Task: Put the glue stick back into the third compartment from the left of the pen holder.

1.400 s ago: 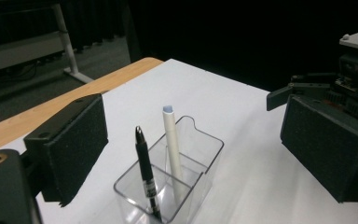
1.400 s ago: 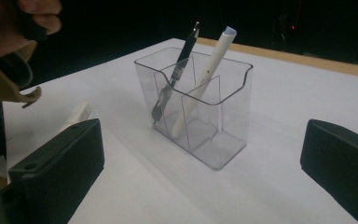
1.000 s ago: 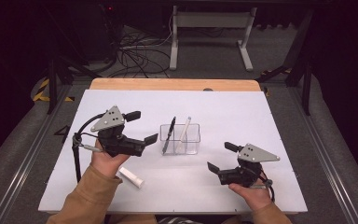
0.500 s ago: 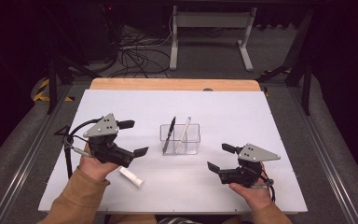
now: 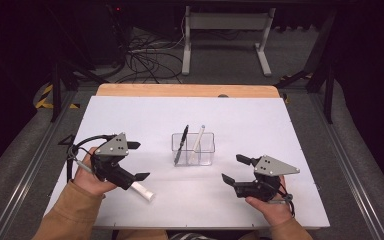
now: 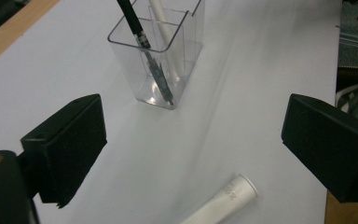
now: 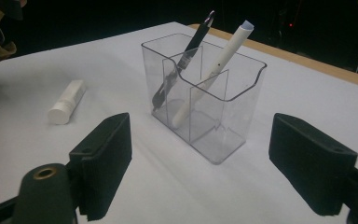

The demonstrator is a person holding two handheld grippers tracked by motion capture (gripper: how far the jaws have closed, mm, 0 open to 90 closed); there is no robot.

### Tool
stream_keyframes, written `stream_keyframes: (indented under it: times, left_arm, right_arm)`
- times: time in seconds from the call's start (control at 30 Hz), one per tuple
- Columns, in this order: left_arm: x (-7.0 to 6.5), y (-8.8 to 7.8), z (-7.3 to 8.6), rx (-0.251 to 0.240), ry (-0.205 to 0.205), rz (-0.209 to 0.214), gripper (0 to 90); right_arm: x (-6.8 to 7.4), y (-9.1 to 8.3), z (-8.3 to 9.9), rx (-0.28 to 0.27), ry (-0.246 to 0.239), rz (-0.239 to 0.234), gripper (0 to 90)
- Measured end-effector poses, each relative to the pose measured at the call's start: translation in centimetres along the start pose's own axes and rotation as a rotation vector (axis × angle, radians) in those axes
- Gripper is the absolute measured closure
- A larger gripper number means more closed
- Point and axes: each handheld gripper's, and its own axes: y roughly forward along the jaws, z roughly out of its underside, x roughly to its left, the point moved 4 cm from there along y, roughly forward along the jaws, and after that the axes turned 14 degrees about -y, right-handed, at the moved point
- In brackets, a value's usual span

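holder [image 7: 223, 140]: clear hard plastic, glossy, smooth.
black pen [image 7: 186, 58]: glossy plastic with a shiny clip.
white pen [image 7: 216, 67]: matt white plastic.
white tube [image 6: 223, 200]: smooth white plastic, faint print on it.
table [image 5: 260, 120]: matt white top, bare wood far edge.
left gripper [image 5: 136, 161]: matt black pads, dull grey plate.
sleeve [image 5: 67, 212]: tan cloth.

We are looking at a table [image 5: 260, 125] topped with a white sheet, its wooden edge showing at the far side. A clear divided holder [image 5: 193, 149] is standing directly on it, between and beyond the left claw [image 5: 137, 160] and the right claw [image 5: 234, 169]. A white capped tube [image 5: 143, 191] is lying flat just beneath and beside the left claw, well apart from the right one.
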Motion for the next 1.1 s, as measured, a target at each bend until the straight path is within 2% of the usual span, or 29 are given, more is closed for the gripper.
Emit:
stream_keyframes:
  times: [0.1, 0.27, 0.33, 0.47, 0.6, 0.77, 0.87, 1.1]
  left_arm:
    - [0.1, -0.1, 0.2, 0.008, 0.012, 0.002, 7.9]
    - [0.2, -0.3, 0.3, 0.011, 0.009, 0.014, 8.3]
    - [0.1, -0.2, 0.3, 0.025, 0.03, 0.011, 8.3]
    - [0.2, -0.1, 0.5, 0.066, 0.06, 0.029, 8.7]
    - [0.5, 0.1, 0.8, 0.121, 0.096, 0.058, 10.0]
    - [0.8, 0.9, 1.1, 0.197, 0.14, 0.075, 12.5]
    - [1.0, 1.4, 1.4, 0.246, 0.153, 0.08, 13.9]
    - [1.5, 2.2, 2.2, 0.325, 0.165, 0.084, 18.8]
  right_arm:
    - [0.0, -0.1, 0.0, 0.0, -0.002, 0.005, 22.3]
    - [0.1, -0.1, 0.0, -0.003, -0.003, -0.004, 23.8]
    - [0.1, 0.0, -0.1, -0.001, -0.003, -0.01, 24.0]
    - [0.1, 0.0, -0.1, 0.0, 0.016, -0.057, 23.9]
    - [0.3, -0.1, -0.1, -0.006, 0.007, -0.069, 26.8]
    - [0.2, -0.3, -0.1, -0.013, 0.005, -0.074, 27.6]
    - [0.2, -0.4, -0.1, -0.014, 0.008, -0.078, 27.4]
    - [0.2, -0.5, 0.0, -0.013, 0.021, -0.088, 26.9]
